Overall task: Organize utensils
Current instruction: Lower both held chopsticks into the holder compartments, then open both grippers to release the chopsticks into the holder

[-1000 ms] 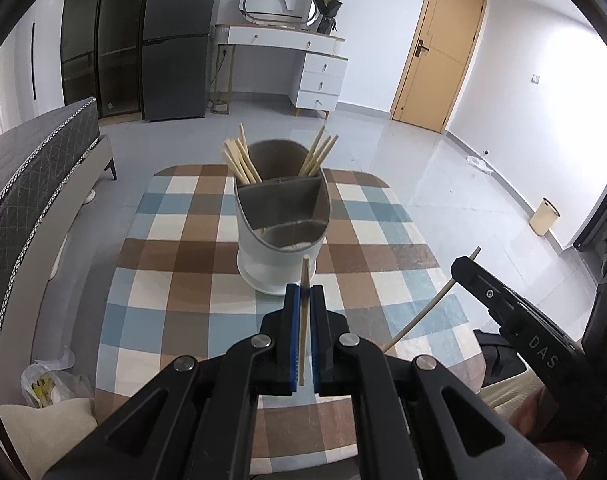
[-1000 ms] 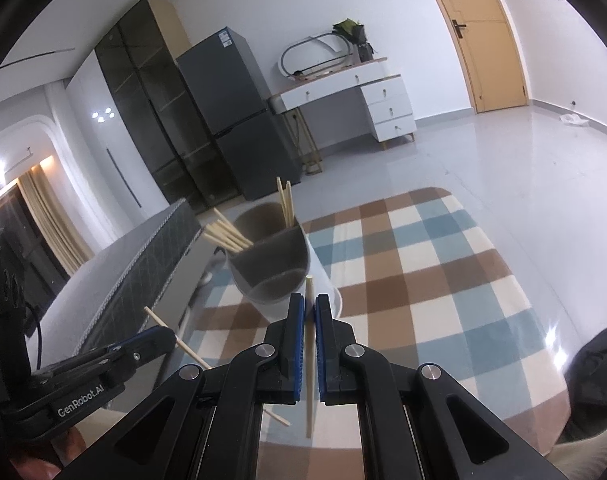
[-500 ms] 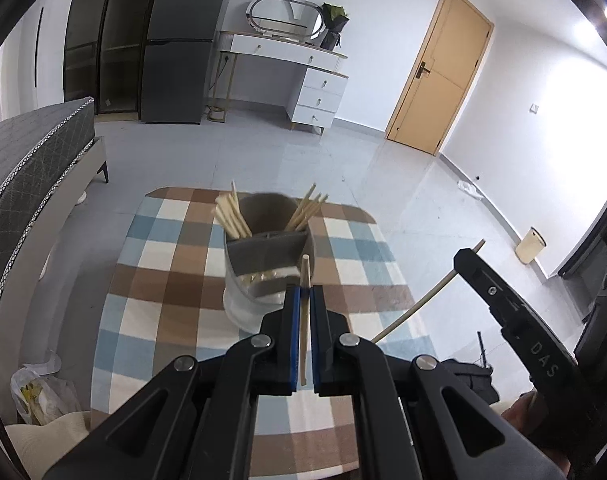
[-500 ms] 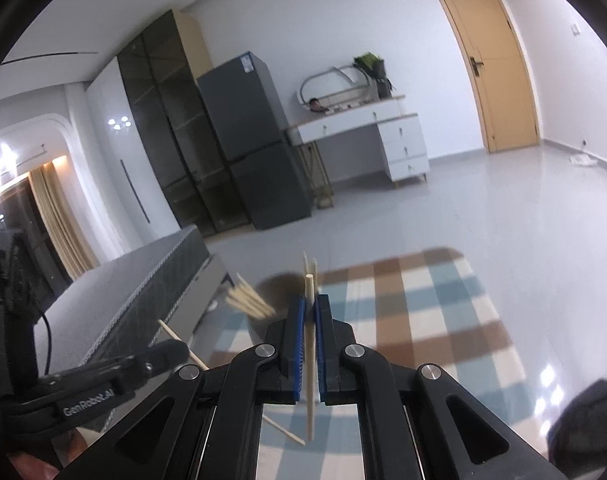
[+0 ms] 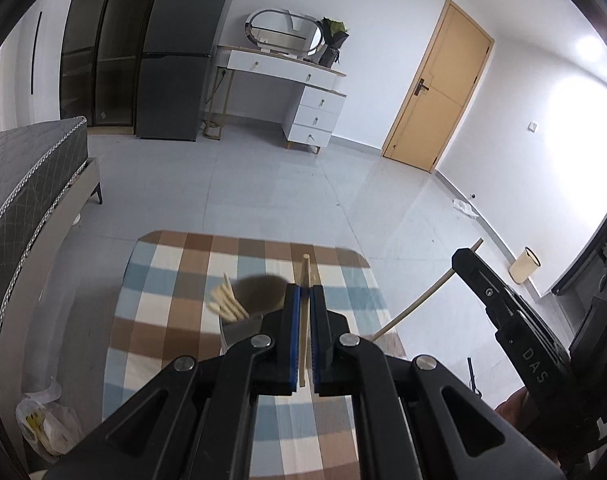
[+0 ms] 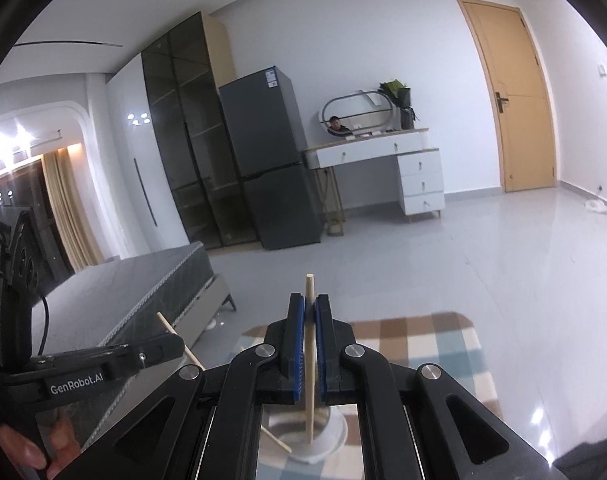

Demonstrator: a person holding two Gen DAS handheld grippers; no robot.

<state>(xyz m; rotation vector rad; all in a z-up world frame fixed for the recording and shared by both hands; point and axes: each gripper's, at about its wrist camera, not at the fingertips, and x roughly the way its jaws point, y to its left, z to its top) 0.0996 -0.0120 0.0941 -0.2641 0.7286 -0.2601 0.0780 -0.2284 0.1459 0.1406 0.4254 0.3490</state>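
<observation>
My left gripper [image 5: 304, 292] is shut on a wooden chopstick [image 5: 304, 280] that stands upright between its blue pads. My right gripper [image 6: 310, 300] is shut on another wooden chopstick [image 6: 310, 344], held upright too. The grey and white utensil holder [image 5: 239, 326] stands on the checked tablecloth [image 5: 163, 320] with several chopsticks [image 5: 225, 300] in it, below and just left of the left gripper. In the right wrist view the holder [image 6: 323, 436] shows under the fingers. The right gripper [image 5: 499, 300] also shows in the left wrist view, and the left gripper [image 6: 159, 348] in the right wrist view.
A grey bed [image 5: 19, 184] runs along the table's left side. A plastic bag [image 5: 43, 424] lies on the floor at the lower left. A fridge [image 5: 183, 60], a white dresser [image 5: 295, 92] and a wooden door [image 5: 435, 88] stand at the far wall.
Both grippers have risen and tilted up with their chopsticks. The holder has dropped lower in both views and is now partly hidden behind the fingers.
</observation>
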